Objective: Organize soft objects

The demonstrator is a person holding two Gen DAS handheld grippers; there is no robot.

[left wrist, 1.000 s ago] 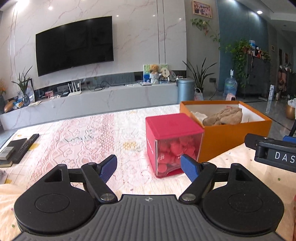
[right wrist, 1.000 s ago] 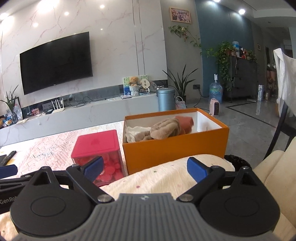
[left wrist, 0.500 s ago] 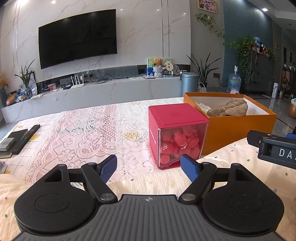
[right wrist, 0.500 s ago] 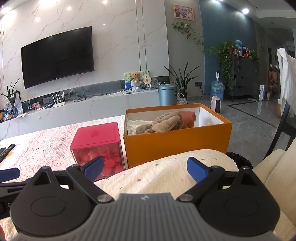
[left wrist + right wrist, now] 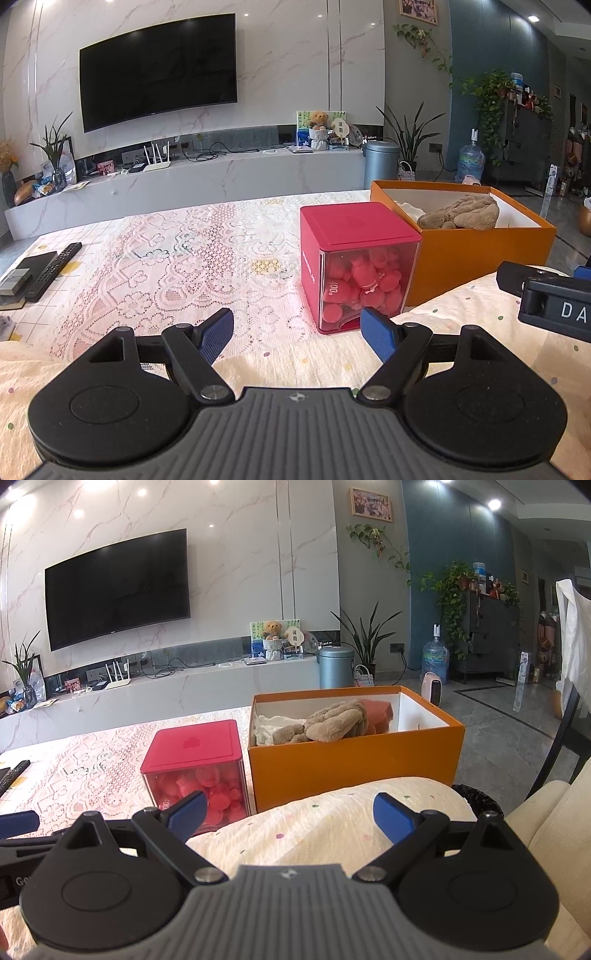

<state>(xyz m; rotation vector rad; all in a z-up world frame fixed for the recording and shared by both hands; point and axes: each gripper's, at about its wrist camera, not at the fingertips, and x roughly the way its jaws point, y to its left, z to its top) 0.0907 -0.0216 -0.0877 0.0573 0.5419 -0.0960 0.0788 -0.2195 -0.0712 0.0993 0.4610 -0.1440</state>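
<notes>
An open orange box [image 5: 354,760] stands on the lace-covered table and holds a brown plush toy [image 5: 332,725], a white cloth [image 5: 271,725] and an orange-red soft item [image 5: 378,712]. The box [image 5: 476,254] and plush [image 5: 461,218] also show in the left wrist view. A cream dotted blanket [image 5: 332,827] lies at the near edge below both grippers. My left gripper [image 5: 297,332] is open and empty above the blanket [image 5: 295,365]. My right gripper [image 5: 290,816] is open and empty, short of the box.
A red cube container [image 5: 354,266] with red balls stands left of the orange box; it also shows in the right wrist view [image 5: 195,764]. A remote [image 5: 55,269] and a dark box lie at the table's far left. A cream chair [image 5: 554,830] is at right.
Both grippers have risen and tilted slightly, so the boxes sit lower in view. Both stay open and empty. Nothing on the table has moved.
</notes>
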